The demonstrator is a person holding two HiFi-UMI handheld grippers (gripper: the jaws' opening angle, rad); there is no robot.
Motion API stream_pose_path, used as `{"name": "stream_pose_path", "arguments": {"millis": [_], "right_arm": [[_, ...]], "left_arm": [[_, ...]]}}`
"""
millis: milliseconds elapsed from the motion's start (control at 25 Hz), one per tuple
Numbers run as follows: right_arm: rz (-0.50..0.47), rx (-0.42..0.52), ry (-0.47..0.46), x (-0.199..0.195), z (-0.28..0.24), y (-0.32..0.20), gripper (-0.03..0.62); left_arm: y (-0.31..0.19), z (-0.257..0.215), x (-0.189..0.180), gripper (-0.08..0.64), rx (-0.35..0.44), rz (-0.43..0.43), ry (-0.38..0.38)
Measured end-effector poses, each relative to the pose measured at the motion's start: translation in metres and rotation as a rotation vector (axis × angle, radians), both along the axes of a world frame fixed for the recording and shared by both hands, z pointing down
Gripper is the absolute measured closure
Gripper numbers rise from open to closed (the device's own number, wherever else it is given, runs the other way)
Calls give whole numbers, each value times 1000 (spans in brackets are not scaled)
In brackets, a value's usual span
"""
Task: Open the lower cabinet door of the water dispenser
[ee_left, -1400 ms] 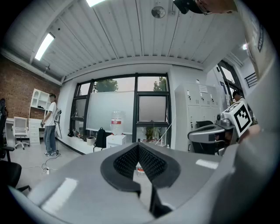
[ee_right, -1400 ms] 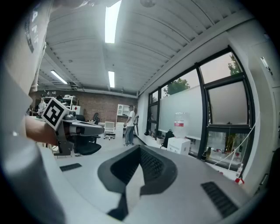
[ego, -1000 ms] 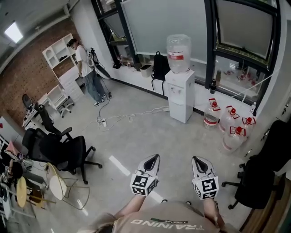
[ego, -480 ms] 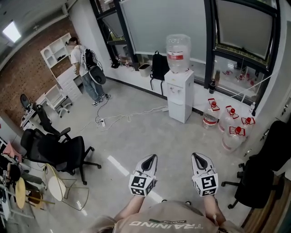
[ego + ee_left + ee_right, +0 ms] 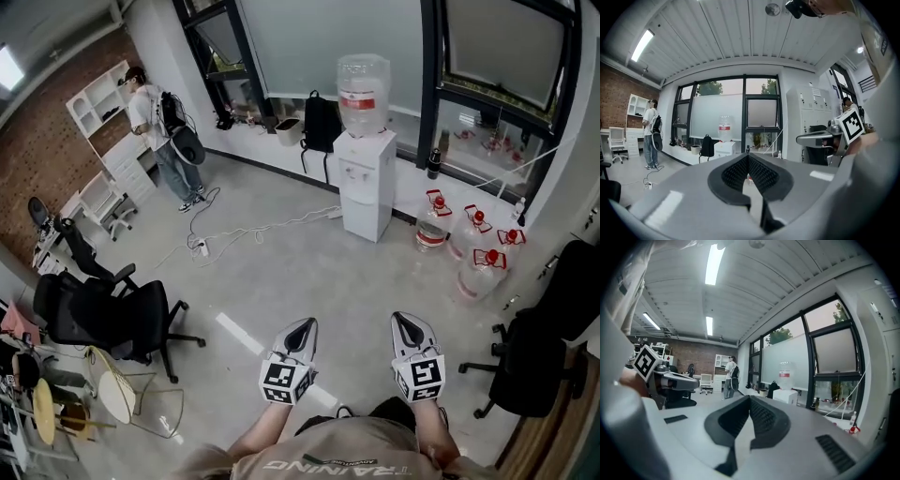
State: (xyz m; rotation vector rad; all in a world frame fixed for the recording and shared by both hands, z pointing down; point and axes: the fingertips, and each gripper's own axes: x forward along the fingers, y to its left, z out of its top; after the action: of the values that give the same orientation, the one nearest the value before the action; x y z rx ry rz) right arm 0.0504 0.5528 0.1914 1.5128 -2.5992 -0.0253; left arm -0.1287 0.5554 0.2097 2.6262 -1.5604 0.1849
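Both the left gripper (image 5: 302, 326) and the right gripper (image 5: 405, 321) have come a bit closer to the water dispenser (image 5: 366, 178), jaws pressed together holding nothing, but its lower cabinet door (image 5: 362, 217) is far ahead by the window, slightly nearer the right one.

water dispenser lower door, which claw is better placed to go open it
Right, only slightly. Both claws are shut and far from the water dispenser; the right claw lines up a little closer to it than the left claw.
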Motion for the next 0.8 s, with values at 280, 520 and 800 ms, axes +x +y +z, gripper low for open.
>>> {"name": "stream_pose_path", "arguments": {"millis": [280, 520, 800], "right_arm": [[24, -66, -12, 7, 23, -24, 581], [-20, -51, -42, 18, 26, -80, 581], [0, -7, -78, 74, 11, -170, 582]], "left_arm": [[-32, 16, 14, 555, -72, 17, 66], [-91, 13, 40, 555, -46, 10, 24], [-172, -4, 94, 555, -14, 15, -37]]}}
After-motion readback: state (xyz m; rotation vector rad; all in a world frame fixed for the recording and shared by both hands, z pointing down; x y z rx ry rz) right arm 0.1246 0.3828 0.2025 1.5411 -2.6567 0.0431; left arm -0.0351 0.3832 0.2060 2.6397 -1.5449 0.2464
